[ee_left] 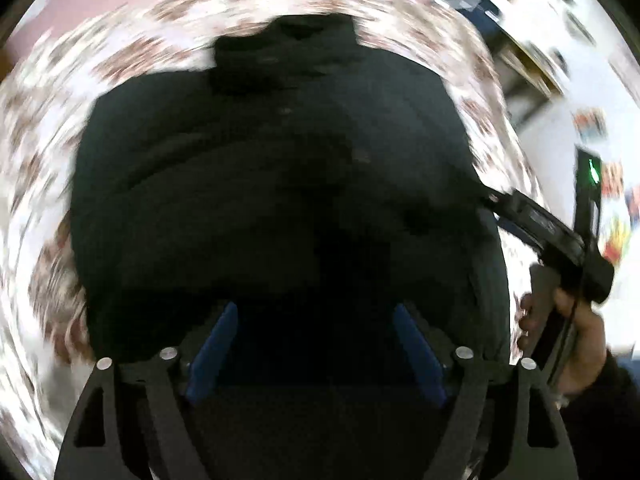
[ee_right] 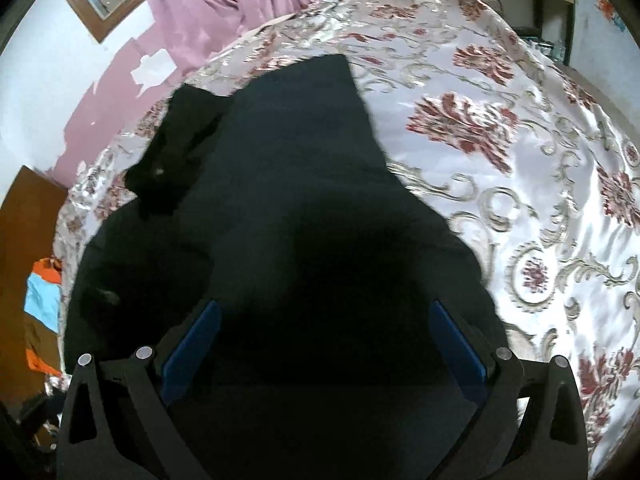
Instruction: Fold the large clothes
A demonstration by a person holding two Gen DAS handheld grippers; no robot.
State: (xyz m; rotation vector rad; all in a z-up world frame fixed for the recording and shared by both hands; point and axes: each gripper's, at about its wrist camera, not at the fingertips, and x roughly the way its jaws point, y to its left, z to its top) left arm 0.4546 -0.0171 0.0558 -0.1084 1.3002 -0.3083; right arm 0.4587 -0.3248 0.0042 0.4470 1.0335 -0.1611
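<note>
Black garment (ee_right: 304,208), thick and padded-looking, lies spread on the flowered bedspread (ee_right: 500,168), directly under and ahead of both tongs. It looks soft and bulky, probably fairly heavy for cloth and slow to drape, so it should bend into broad rolls, not sharp creases. Its dull surface seems unlikely to slip against the blue pads, and nothing about it looks fragile. A darker flap (ee_right: 176,148), maybe a sleeve or hood, sits ahead and to the left of the right tongs (ee_right: 324,348).

Both tools stand wide with nothing pinched: the left tongs (ee_left: 316,344) hang over the cloth with bare pads, and the right ones likewise.

Best holds are likely the outer hems and corners, where only a layer or two must be pinched; the thick middle would bunch.

To the right of the right tongs the bedspread runs bare and broad, good room for swinging a fold. In the left view, the other tool and the hand (ee_left: 576,344) gripping it crowd the garment's right border.
</note>
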